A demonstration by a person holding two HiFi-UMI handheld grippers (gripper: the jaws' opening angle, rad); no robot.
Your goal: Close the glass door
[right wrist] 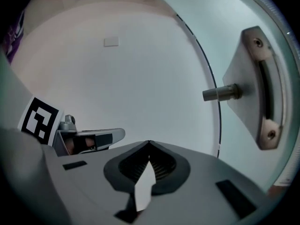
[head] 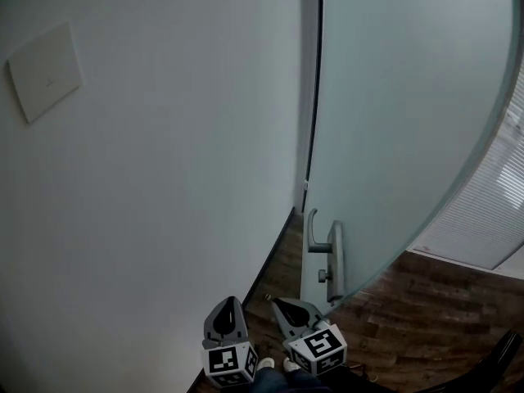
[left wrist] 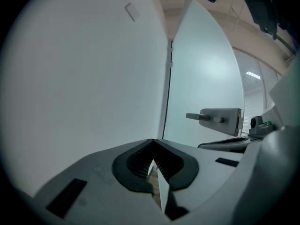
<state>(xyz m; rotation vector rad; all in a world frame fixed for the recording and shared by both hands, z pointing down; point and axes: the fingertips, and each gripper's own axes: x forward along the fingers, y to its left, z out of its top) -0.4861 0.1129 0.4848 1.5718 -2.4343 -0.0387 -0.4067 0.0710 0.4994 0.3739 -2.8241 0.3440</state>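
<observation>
With the jaws of the left gripper (head: pixel 228 303) and right gripper (head: pixel 278 304) together and empty, the open glass door (head: pixel 393 121) ahead-right of them looks heavy, stiff, slick and breakable, so it is best moved by its handle (head: pixel 316 237).

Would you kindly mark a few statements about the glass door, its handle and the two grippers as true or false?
1. The left gripper and the right gripper both have their jaws together, holding nothing. True.
2. The right gripper clamps the grey metal lever handle of the frosted glass door. False: it hangs below the handle, apart from it.
3. A white rectangular wall plate sits on the white wall left of the door. True.
4. The floor is pale carpet. False: it is a dark wooden plank floor.
</observation>
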